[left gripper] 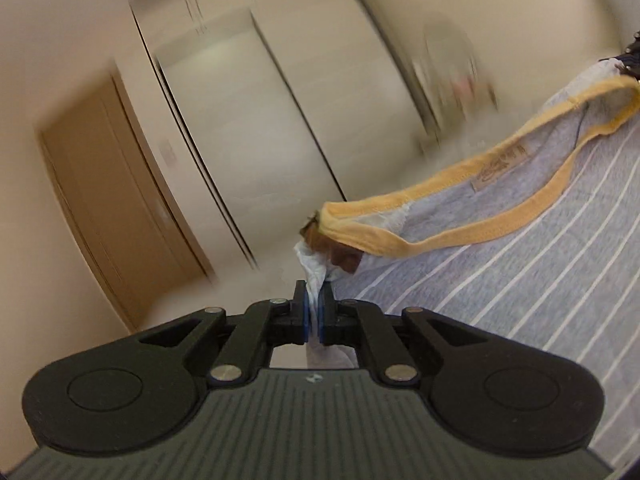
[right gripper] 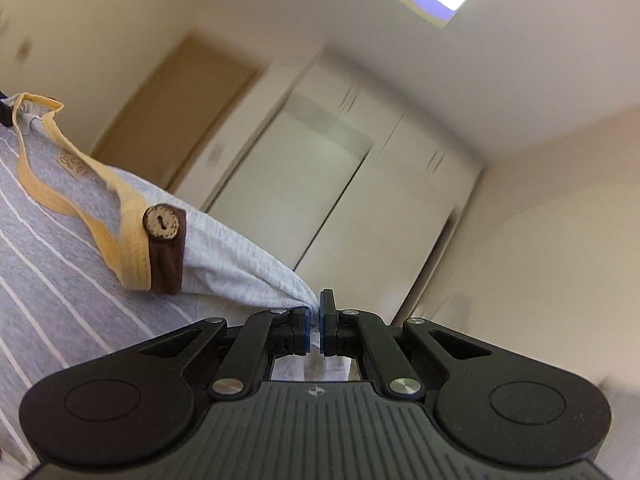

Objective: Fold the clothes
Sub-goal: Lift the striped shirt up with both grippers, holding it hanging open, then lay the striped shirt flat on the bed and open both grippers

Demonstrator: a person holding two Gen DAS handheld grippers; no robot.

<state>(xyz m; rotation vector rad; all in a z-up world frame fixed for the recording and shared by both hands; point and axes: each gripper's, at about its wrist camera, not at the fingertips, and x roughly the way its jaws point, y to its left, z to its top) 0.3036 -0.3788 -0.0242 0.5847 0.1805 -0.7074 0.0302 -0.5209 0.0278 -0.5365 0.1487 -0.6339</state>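
Pinching the grey white-striped cotton shirt [left gripper: 500, 272] at each shoulder, left gripper [left gripper: 314, 312] and right gripper [right gripper: 314, 320] hold it aloft, yellow-trimmed neckline [left gripper: 460, 236] stretched between them

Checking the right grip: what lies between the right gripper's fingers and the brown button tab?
Only pale grey shoulder fabric of the striped shirt, running from right gripper to tab; right wrist view.

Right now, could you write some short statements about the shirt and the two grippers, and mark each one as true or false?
1. The left gripper is shut on the shirt. True.
2. The right gripper is open and holds nothing. False: it pinches the shirt's pale shoulder cloth.
3. The neckline trim is yellow. True.
4. The shirt is plain red. False: it is grey with thin white stripes.
5. A wooden button sits on a brown tab. True.
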